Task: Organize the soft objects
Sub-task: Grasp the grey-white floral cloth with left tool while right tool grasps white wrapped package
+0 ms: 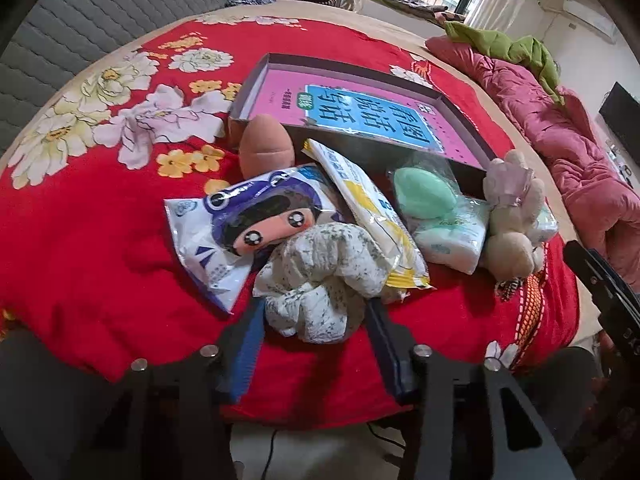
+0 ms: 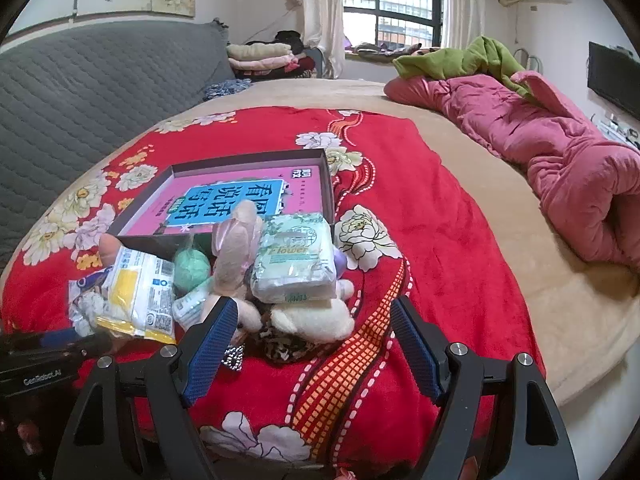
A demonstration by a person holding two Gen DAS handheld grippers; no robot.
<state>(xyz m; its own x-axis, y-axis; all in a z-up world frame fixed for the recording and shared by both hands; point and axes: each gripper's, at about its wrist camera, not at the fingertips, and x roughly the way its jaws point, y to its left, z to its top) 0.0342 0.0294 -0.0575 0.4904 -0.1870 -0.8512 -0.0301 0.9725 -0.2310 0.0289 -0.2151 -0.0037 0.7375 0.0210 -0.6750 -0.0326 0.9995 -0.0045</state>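
Red blanket [image 1: 100, 248] with big flowers covers the bed, and all my soft things sit in a pile on it. My left tongs [image 1: 314, 312] have their two blue fingers [image 1: 244, 344] on each side of a crumpled white cloth [image 1: 316, 280] with tiny spots. The fingers touch the cloth on both sides, so I think they are squeezing it. The cloth lies at the near end of the pile, partly on top of a blue cartoon packet [image 1: 224, 232]. Just beside it is a yellow and white packet [image 1: 368, 216], which leans on the dark box [image 1: 256, 80]. A pink and blue book [image 1: 360, 116] lies flat inside the box. A brown plush toy [image 1: 266, 148] pokes up by the box's near wall.

My right tongs [image 2: 310, 344] are wide apart and hold nothing. They hang just in front of a cream bunny toy [image 2: 312, 320]. A green tissue pack [image 2: 294, 260] rests on the bunny. A round green thing in a clear bag [image 2: 192, 268] sits between the bunny's ears and the yellow packet. A pink quilt [image 2: 560, 160] is bunched up far off on the right side of the bed.
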